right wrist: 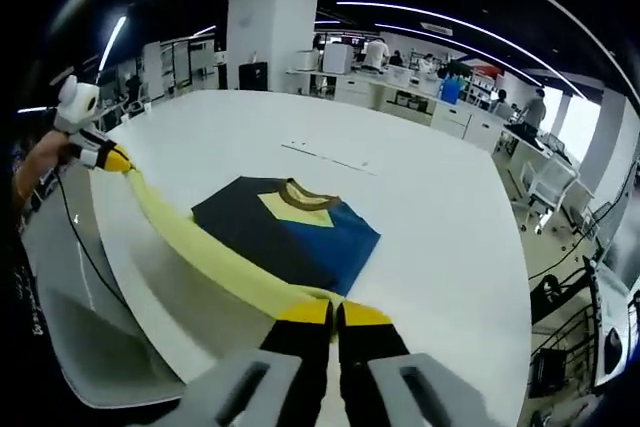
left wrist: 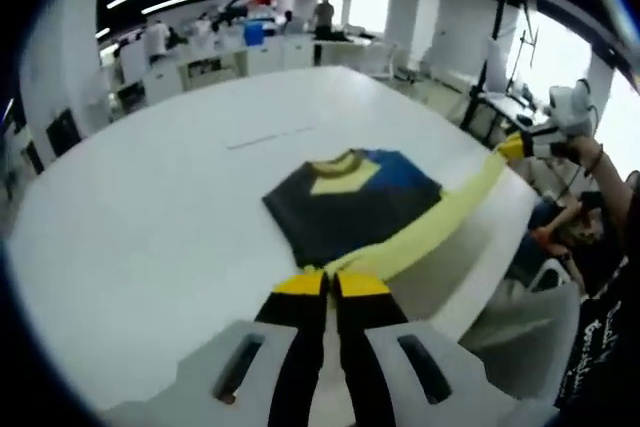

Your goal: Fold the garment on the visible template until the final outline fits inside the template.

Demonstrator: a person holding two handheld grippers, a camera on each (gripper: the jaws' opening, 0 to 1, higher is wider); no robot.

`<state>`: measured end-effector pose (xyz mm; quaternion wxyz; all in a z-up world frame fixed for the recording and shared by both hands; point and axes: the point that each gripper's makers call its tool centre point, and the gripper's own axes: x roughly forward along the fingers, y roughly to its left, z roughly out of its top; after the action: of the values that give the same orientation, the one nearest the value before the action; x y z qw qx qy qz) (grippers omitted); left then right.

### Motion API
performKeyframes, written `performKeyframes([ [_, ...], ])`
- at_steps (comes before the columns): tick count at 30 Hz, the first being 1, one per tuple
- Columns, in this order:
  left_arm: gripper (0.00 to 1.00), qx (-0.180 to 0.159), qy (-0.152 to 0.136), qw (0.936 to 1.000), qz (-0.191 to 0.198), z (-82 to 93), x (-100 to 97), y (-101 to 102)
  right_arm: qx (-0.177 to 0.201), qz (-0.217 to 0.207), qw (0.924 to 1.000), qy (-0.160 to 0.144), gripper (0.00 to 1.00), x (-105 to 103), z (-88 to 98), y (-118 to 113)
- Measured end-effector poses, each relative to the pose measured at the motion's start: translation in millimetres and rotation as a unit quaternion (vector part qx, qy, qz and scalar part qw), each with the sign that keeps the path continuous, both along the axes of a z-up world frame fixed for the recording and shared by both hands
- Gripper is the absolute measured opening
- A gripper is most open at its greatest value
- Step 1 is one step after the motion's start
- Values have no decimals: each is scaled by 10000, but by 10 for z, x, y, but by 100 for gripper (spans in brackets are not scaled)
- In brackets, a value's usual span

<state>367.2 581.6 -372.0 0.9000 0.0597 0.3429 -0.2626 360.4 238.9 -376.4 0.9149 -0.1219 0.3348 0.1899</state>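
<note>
White counter (left wrist: 150,217) runs wide across an open-plan office w/ ceiling strip lights, desks and people at the back. Garment (left wrist: 350,202) lies flat near the counter's near edge: dark body, blue panel on one side, yellow chest patch, brown collar. One long yellow sleeve (right wrist: 200,247) is pulled out taut along the counter edge, stretched btwn both grippers. Left gripper (left wrist: 330,282) has its yellow-tipped jaws pressed together on one end of the sleeve; in the right gripper view it shows far left (right wrist: 105,157), held by a hand. Right gripper (right wrist: 335,312) likewise has jaws together, clamped on the other sleeve end; it shows top right in the left gripper view (left wrist: 525,145). Thin line mark (left wrist: 270,137) on the counter beyond the garment.
</note>
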Motion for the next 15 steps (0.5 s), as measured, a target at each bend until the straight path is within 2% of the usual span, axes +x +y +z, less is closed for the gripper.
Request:
performKeyframes([
  [6,0,19,-166,9998,86,75,204,3,-53,29,9999,-136,0,193,80,-11],
  [15,0,-40,-531,9979,368,191,631,0,-126,-74,9991,-394,0,570,162,-30],
])
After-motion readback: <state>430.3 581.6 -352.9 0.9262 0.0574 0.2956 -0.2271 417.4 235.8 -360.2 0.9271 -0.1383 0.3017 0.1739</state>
